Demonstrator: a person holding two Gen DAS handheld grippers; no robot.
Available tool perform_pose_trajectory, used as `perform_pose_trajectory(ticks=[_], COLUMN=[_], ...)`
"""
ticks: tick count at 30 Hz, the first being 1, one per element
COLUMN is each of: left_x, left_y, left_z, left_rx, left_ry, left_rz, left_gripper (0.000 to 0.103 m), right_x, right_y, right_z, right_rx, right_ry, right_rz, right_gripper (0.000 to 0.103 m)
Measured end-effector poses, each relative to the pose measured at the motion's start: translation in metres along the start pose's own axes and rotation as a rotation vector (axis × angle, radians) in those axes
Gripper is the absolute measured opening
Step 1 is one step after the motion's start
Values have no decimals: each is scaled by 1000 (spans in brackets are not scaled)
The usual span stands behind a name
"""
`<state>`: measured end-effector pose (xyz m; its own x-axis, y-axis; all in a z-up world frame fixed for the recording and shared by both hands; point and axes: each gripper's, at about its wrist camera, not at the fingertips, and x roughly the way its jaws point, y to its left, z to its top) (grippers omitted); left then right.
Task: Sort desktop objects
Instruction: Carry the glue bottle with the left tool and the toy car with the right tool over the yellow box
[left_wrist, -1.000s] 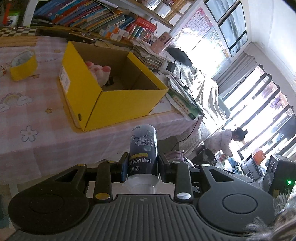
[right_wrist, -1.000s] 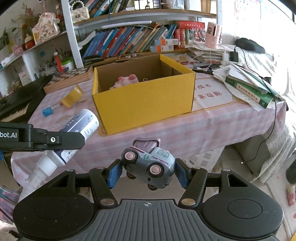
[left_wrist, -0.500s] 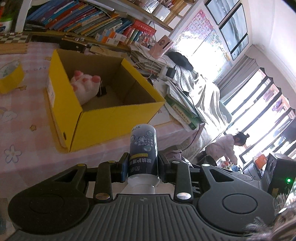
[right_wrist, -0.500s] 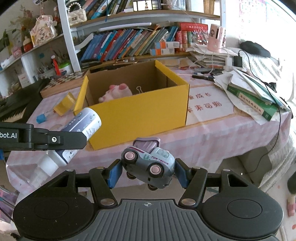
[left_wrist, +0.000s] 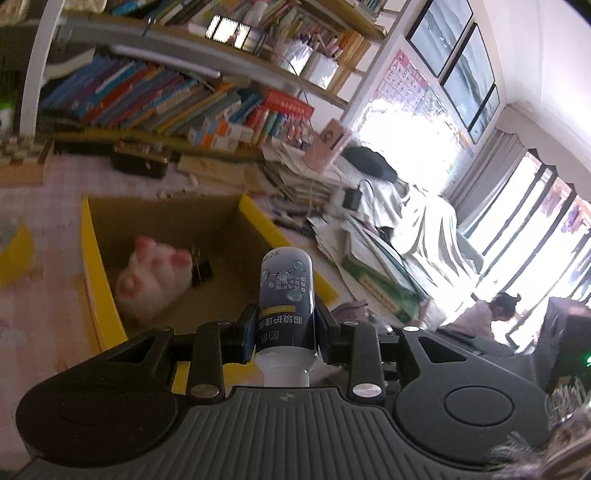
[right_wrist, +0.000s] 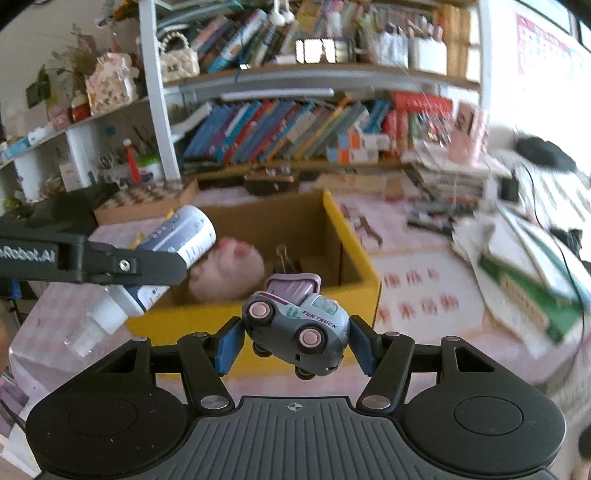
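My left gripper (left_wrist: 285, 334) is shut on a dark blue and white spray bottle (left_wrist: 286, 295), held over the near edge of the open yellow cardboard box (left_wrist: 96, 280). The bottle also shows in the right wrist view (right_wrist: 166, 254), held by the left gripper (right_wrist: 147, 264) above the box's left side. My right gripper (right_wrist: 295, 343) is shut on a grey and purple toy truck (right_wrist: 295, 325), just before the box's front wall (right_wrist: 229, 325). Inside the box lie a pink plush toy (left_wrist: 151, 277) (right_wrist: 225, 273) and a black binder clip (left_wrist: 201, 267).
A yellow tape roll (left_wrist: 13, 251) sits on the pink checked tablecloth (left_wrist: 37, 306) left of the box. Stacked books and papers (right_wrist: 517, 266) lie on the table's right. Bookshelves (right_wrist: 295, 125) stand behind. A chessboard box (right_wrist: 147, 199) lies at the back.
Both grippers have moved forward and up toward the box with their loads. The box now sits closer, and its inside shows from above.
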<state>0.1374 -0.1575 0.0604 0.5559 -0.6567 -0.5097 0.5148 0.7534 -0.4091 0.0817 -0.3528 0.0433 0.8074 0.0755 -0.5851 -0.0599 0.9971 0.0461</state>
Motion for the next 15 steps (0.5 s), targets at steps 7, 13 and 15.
perform_pose_trajectory(ticks=[7, 13, 15], left_x=[33, 74, 88], left_y=[10, 23, 29], left_z=[29, 38, 36], left_rx=[26, 70, 68], left_ry=[-25, 14, 44], left_rz=[77, 181, 205], left_gripper=[30, 30, 30], right_x=[36, 90, 109], right_y=[-2, 0, 2], right_z=[38, 53, 52], right_rx=[-138, -297, -343], right_ry=[-41, 27, 72], right_rz=[52, 73, 83], right_gripper=[62, 62, 62])
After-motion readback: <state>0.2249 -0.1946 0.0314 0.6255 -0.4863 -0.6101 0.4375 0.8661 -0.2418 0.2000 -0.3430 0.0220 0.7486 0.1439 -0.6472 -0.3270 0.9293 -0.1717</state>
